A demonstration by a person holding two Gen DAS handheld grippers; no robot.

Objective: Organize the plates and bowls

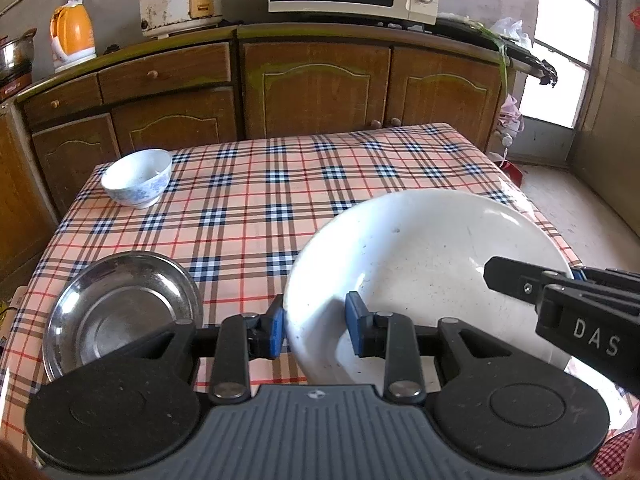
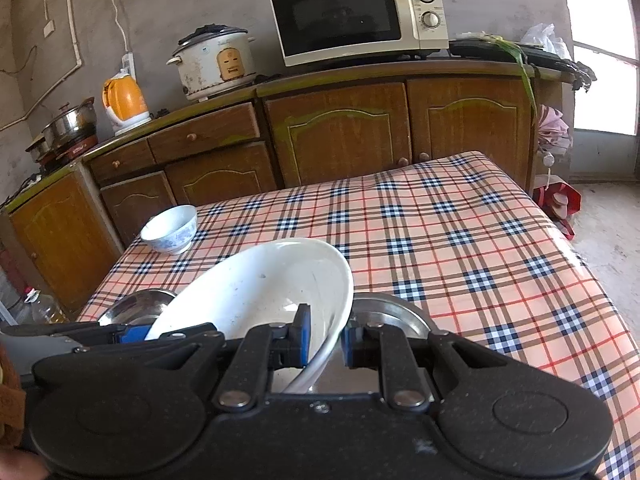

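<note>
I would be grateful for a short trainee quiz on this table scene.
1. True or false: the white plate lies flat on the checked tablecloth.
2. What stands near the table's far left corner? A) a blue-patterned bowl B) a glass jug C) a frying pan
3. Fill in: the right hand-held gripper is clamped on the plate's ____.

Key: 1 false, it is held up at a tilt; 2 A; 3 rim.
</note>
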